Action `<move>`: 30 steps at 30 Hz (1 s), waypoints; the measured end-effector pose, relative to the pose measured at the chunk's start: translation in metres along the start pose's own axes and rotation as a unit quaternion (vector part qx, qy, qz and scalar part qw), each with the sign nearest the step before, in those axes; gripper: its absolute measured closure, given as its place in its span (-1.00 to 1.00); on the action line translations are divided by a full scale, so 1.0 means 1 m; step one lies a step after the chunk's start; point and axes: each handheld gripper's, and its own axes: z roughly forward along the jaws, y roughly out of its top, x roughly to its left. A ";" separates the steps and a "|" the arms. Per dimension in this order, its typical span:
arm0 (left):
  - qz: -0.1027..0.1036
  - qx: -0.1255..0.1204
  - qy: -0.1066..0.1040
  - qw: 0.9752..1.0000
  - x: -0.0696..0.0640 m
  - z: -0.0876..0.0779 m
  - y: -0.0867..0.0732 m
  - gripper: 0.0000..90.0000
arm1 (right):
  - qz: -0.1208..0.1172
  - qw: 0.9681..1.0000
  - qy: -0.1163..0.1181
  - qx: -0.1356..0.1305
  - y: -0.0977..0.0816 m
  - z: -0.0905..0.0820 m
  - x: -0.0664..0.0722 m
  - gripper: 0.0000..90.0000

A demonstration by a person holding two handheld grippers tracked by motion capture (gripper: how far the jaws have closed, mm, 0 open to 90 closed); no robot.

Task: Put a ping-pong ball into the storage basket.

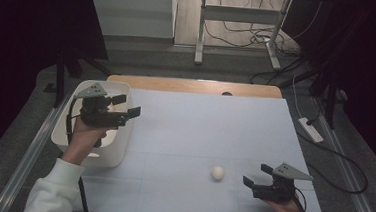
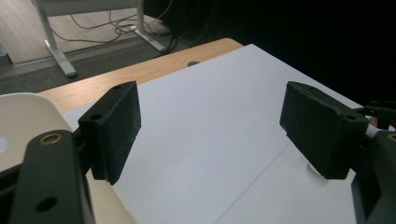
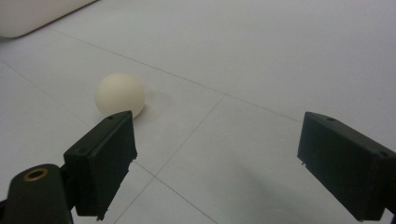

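Observation:
A small cream-white ball (image 1: 217, 172) lies on the white table sheet (image 1: 209, 132), front right of centre. My right gripper (image 1: 255, 175) rests low on the sheet just right of the ball, jaws open and empty. In the right gripper view the ball (image 3: 120, 94) sits just beyond the left jaw, outside the gap. My left gripper (image 1: 126, 106) hovers over the right rim of a white bin (image 1: 117, 151) at the table's left, pointing right, jaws open with nothing between them. In the left gripper view its gripper (image 2: 210, 133) faces bare sheet, and a sliver of the ball (image 2: 312, 167) shows behind the right jaw.
A strip of wooden tabletop (image 1: 197, 86) shows beyond the sheet. Past the table stand a metal desk frame (image 1: 242, 19) and loose cables (image 1: 261, 38) on the floor. A white power strip (image 1: 310, 129) lies right of the table. A rail (image 1: 33, 145) runs along the left side.

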 end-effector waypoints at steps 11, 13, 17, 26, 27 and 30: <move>0.017 0.013 -0.021 1.000 -0.015 0.015 0.002 -0.52 | -0.001 1.000 0.001 -0.002 0.000 -0.001 -0.001 -0.74; 0.018 0.015 -0.024 0.999 -0.016 0.017 0.001 -0.52 | -0.001 1.000 0.000 -0.002 0.000 -0.001 -0.001 -0.74; 0.021 0.021 -0.031 0.999 -0.020 0.024 0.000 -0.52 | -0.001 1.000 0.000 -0.003 0.000 -0.002 -0.002 -0.74; 0.026 0.033 -0.038 0.998 -0.024 0.034 0.000 -0.52 | -0.003 1.000 -0.002 -0.002 0.000 -0.002 -0.002 -0.74; 0.027 0.034 -0.040 0.998 -0.025 0.035 0.000 -0.52 | -0.002 1.000 -0.002 -0.002 0.000 -0.002 -0.002 -0.74; 0.030 0.038 -0.044 0.998 -0.028 0.039 0.000 -0.52 | -0.001 1.000 -0.001 -0.002 0.000 -0.002 -0.002 -0.74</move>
